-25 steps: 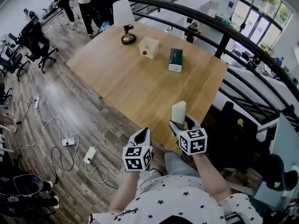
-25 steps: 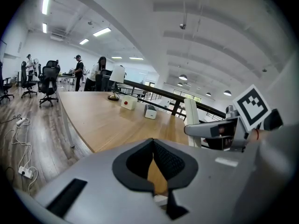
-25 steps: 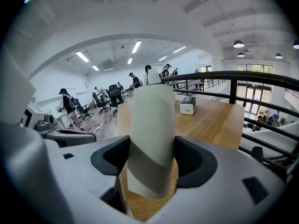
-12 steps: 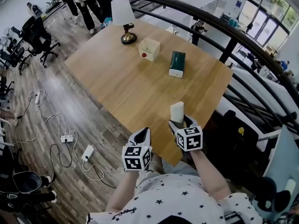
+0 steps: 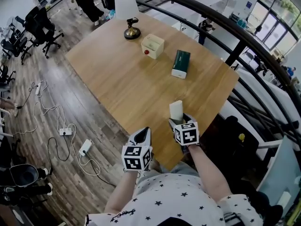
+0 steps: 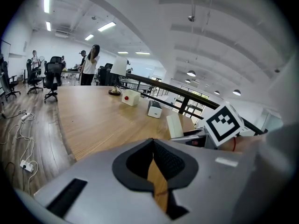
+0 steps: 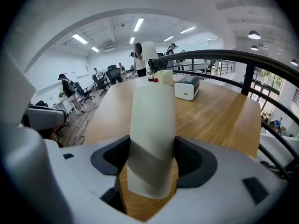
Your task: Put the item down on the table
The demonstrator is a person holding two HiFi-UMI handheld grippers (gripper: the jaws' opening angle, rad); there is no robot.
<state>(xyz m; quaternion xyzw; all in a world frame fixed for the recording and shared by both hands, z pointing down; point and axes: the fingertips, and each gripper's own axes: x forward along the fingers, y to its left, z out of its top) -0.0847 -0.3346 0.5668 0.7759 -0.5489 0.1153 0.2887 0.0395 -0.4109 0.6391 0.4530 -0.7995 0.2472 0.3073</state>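
A pale cream, tapered block (image 5: 176, 110) (image 7: 152, 134) stands upright between the jaws of my right gripper (image 5: 179, 121) (image 7: 152, 160), which is shut on it. It hangs above the near edge of the wooden table (image 5: 127, 79). My left gripper (image 5: 142, 138) (image 6: 153, 164) is shut with nothing in it, over the floor just off the table's near edge. In the left gripper view the held block (image 6: 174, 125) and the right gripper's marker cube (image 6: 223, 123) show to the right.
On the far half of the table stand a green-and-white box (image 5: 180, 63), a cream box with a red button (image 5: 152, 45), a brass-based object (image 5: 131, 30) and a white lampshade-like shape (image 5: 126, 4). A dark railing (image 5: 244, 46) runs along the table's right side. Cables and power strips (image 5: 66, 131) lie on the floor at left.
The right gripper with the block has shifted slightly forward and left over the table edge. The head view has tilted, so the table sits lower in the frame. The left gripper stays put.
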